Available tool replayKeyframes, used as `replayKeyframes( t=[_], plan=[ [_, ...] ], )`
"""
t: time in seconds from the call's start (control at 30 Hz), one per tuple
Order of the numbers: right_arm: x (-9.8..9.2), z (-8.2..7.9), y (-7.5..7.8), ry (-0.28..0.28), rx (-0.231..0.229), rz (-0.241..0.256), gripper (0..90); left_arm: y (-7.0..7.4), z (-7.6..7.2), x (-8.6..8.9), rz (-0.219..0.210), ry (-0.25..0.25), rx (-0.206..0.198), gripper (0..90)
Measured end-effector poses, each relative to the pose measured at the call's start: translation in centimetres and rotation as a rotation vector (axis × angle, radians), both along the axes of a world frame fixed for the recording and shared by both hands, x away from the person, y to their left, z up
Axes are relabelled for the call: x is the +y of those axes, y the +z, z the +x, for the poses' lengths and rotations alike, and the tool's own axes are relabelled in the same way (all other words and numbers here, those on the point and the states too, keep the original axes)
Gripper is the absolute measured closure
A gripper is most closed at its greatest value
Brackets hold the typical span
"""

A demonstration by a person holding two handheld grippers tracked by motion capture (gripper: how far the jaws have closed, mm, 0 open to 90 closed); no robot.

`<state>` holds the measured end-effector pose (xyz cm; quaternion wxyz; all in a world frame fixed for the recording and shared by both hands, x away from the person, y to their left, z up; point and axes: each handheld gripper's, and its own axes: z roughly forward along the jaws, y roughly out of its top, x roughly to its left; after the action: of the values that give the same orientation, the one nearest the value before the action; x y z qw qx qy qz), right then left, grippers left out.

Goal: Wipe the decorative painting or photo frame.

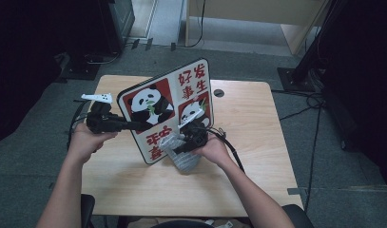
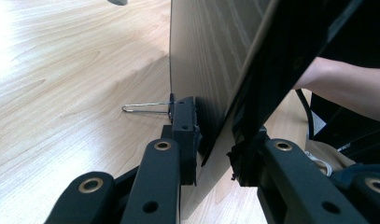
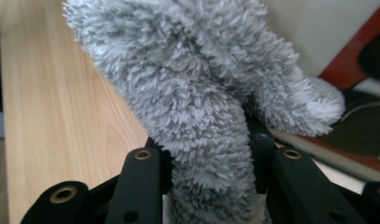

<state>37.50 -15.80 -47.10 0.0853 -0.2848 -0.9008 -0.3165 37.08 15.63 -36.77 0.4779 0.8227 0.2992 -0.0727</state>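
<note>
**Panda board held on edge, grey cloth pressed to its face**

Nearest the person, the right hand holds the right tool low over the desk. In the right gripper view its two black jaws are clamped on a fluffy grey cloth, which bulges out above and between them. From the high view the cloth hangs in a bunch under the tool, touching the lower right part of the board and reaching down to the desk.

On the other side, the left hand holds the left tool at the board's left edge. In the left gripper view its jaws are closed on the board, one on the plain wood-coloured back and one on the dark front side, with the edge pinched between them. A black binder clip sits on the board just beyond the jaw, its wire handle sticking out over the desk.

The board stands tilted on its lower edge near the middle of the desk, its printed face turned to the person. It shows two pandas on red panels and red Chinese characters on white.

Farther back, a small dark hole lies in the desk top just beside the board's right edge. Beyond the desk the floor is grey, with black stands and cables at the sides.
</note>
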Motion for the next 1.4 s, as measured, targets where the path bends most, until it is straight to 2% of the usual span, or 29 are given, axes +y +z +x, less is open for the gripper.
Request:
replayKeyframes(
  t=[0.13, 0.27, 0.37, 0.47, 0.77, 0.97, 1.03, 1.1, 1.17, 1.4],
  plan=[
    [-0.3, -0.1, -0.8, -0.002, 0.010, 0.008, 66.7, 0.0, 0.0, 0.0, -0.001, 0.003, 0.000, 75.0],
    [-0.4, -0.2, -0.7, 0.006, 0.012, 0.006, 66.7, 0.0, 0.0, 0.0, -0.001, 0.005, -0.001, 74.6],
    [-0.6, -0.2, -0.6, 0.003, 0.027, 0.012, 66.8, 0.0, 0.1, 0.1, 0.000, 0.013, 0.012, 69.9],
    [-0.7, -0.3, -0.3, 0.016, 0.018, 0.009, 66.9, 0.0, 0.1, 0.1, 0.007, 0.015, 0.005, 68.4],
    [-1.0, -0.6, 0.3, 0.018, 0.010, 0.016, 67.1, -0.1, 0.2, -0.1, 0.011, 0.029, 0.000, 55.5],
    [-1.0, -0.8, 1.0, 0.016, -0.005, 0.028, 67.3, -0.3, 0.2, -0.2, 0.006, 0.042, -0.008, 52.4],
    [-0.9, -0.9, 1.4, 0.016, -0.012, 0.035, 67.3, -0.4, 0.3, -0.4, 0.006, 0.039, -0.006, 50.0],
    [-0.8, -1.0, 2.0, 0.020, -0.023, 0.039, 67.3, -0.5, 0.3, -0.9, 0.027, 0.025, -0.013, 49.5],
    [-0.7, -1.1, 2.6, 0.020, -0.037, 0.044, 67.4, -0.5, 0.2, -1.1, 0.021, 0.021, -0.008, 49.3],
    [-0.7, -1.4, 5.9, 0.016, -0.093, 0.069, 67.4, 0.1, -0.3, 0.0, 0.006, 0.031, -0.024, 54.5]
  ],
)
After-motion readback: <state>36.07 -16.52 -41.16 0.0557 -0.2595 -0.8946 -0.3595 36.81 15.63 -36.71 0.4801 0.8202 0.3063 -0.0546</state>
